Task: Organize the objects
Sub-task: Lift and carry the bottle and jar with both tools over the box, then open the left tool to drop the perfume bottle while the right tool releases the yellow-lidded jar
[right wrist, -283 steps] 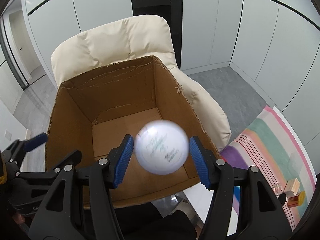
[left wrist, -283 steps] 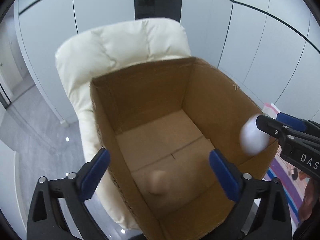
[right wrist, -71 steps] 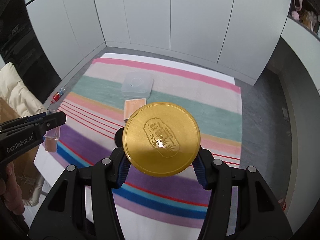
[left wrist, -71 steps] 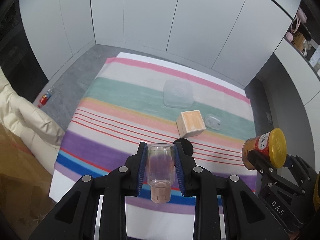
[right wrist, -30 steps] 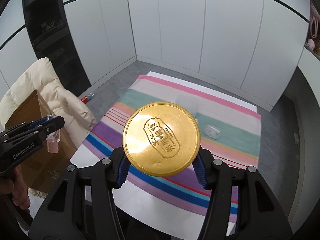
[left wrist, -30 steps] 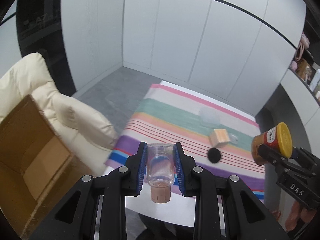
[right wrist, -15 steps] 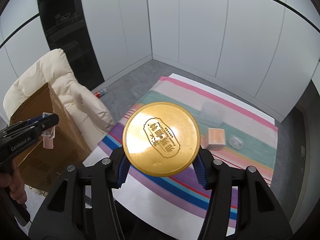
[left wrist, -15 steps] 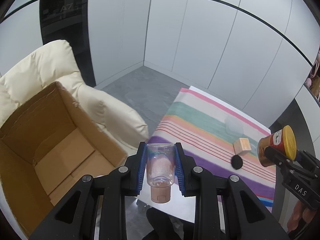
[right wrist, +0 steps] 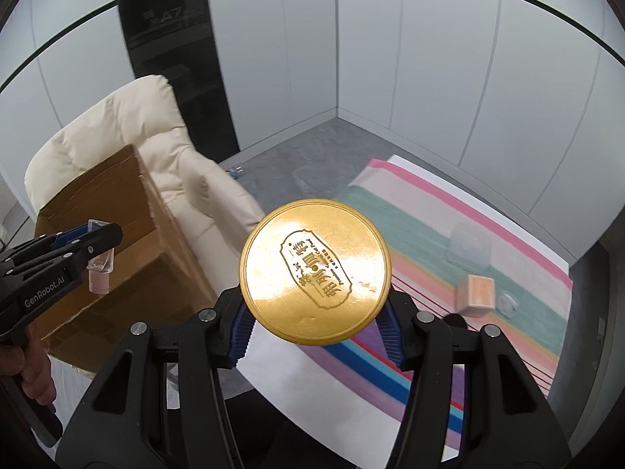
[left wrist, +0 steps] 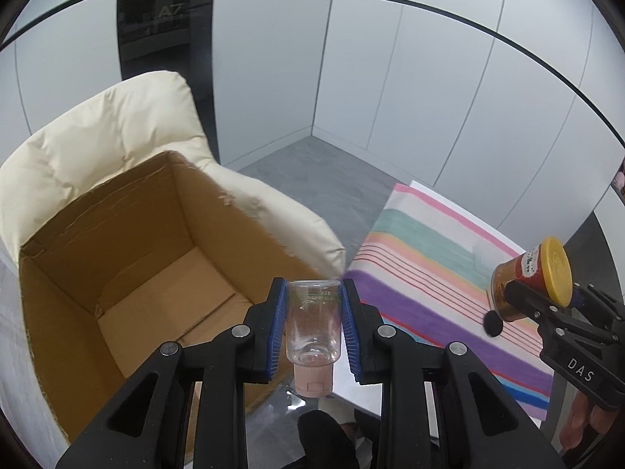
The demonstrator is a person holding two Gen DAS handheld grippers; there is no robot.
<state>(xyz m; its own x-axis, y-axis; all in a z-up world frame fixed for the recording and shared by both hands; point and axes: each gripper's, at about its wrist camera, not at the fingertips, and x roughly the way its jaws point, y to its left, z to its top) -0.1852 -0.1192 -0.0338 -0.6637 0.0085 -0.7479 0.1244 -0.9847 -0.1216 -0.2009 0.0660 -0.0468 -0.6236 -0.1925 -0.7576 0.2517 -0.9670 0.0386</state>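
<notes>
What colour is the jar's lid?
Gold, on the jar's lid; the right wrist view shows it best.

A small clear plastic bottle (left wrist: 312,322) with a pale pink cap (left wrist: 313,381) is held upside down, cap pointing towards the camera, pinched at its sides between the blue pads of the left gripper (left wrist: 313,328); it looks empty. It hangs just at the near right corner of a large open brown cardboard box (left wrist: 129,273), which stands upright on a cream padded armchair (left wrist: 97,144) with its bare floor showing. A squat brown jar (left wrist: 519,285) with a round gold lid (right wrist: 315,272) bearing an embossed emblem is gripped at its body by the right gripper (right wrist: 314,330), lid facing the camera, over the edge of a striped multicoloured cloth (right wrist: 422,219).
</notes>
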